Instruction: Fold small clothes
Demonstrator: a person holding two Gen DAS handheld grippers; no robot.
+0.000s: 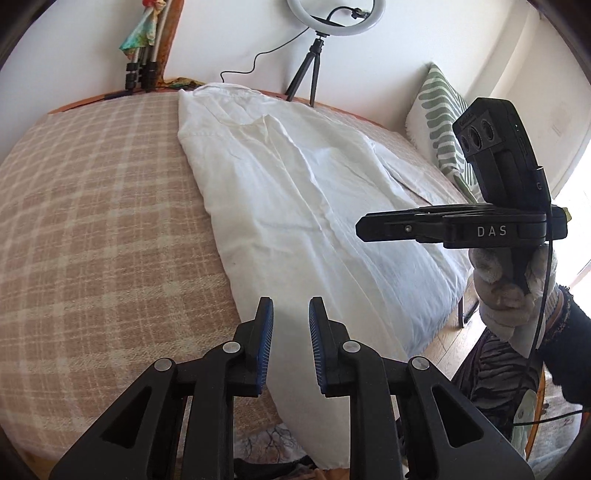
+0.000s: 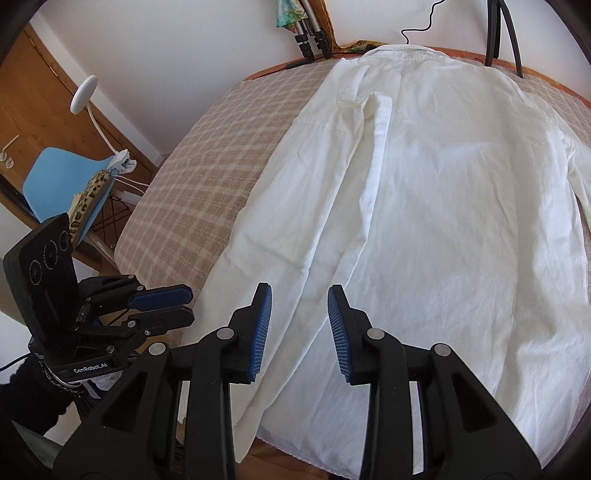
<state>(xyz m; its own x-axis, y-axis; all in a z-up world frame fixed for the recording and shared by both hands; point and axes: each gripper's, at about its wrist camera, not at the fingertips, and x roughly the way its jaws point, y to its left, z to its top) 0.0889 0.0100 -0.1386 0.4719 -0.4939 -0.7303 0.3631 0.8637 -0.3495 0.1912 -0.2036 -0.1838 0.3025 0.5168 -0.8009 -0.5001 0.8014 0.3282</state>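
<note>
one white shirt point(image 2: 424, 192) lies flat on the checked bed cover point(image 1: 92, 221), left side folded in. thin, limp cotton, light; best pinched at hem/sleeve edge. left gripper point(image 1: 291, 345) & right gripper point(image 2: 299, 334) both partly open, holding nothing.

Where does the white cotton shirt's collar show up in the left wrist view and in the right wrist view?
Left wrist view: the white cotton shirt's collar lies top centre, at the bed's far edge, left of the black tripod.
Right wrist view: the collar lies top centre-right, left of the same tripod's legs.
Shared landmark: the beige checked blanket, left of the shirt in both.
</note>
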